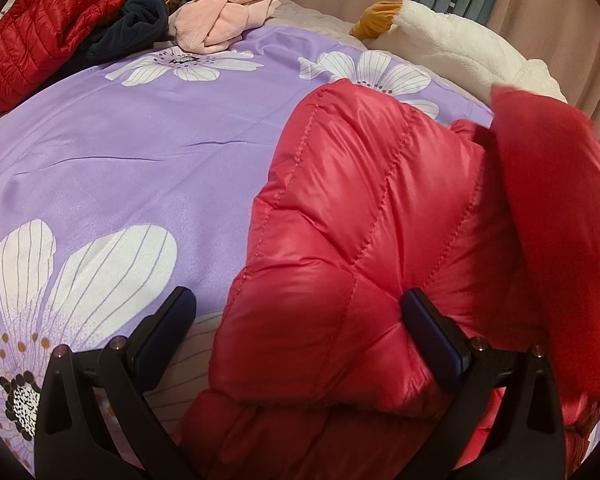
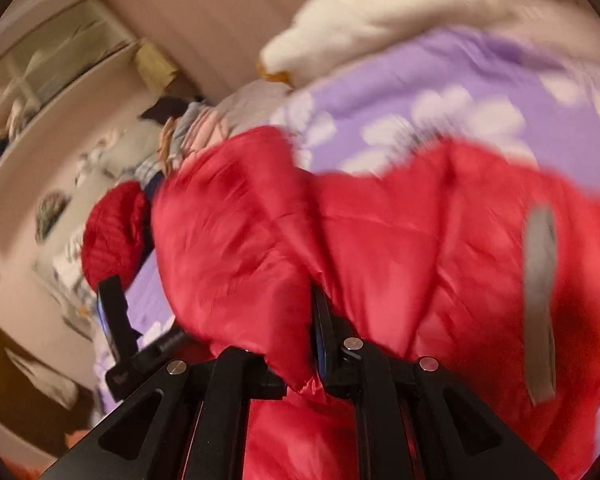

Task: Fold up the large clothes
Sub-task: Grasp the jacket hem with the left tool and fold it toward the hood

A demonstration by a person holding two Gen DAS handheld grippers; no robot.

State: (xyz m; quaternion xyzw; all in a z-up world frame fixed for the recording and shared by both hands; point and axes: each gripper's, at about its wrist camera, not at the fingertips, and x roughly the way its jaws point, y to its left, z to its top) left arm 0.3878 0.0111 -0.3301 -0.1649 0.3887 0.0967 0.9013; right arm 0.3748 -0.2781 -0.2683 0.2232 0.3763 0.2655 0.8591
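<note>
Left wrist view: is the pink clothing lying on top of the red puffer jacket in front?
No, the pink clothing lies far back on the purple bedspread, apart from the red puffer jacket.

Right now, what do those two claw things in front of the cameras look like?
Both the left gripper and the right gripper are matte black plastic tools with two flat fingers each. The fingers carry dark blue pads on their inner faces. Angular black linkage arms with triangular cut-outs and small round silver pins sit behind them. No cables, sleeves or hands show.

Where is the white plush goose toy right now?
In the left wrist view, the white plush goose toy lies at the bed's far right edge, beyond the shiny red quilted jacket.
</note>
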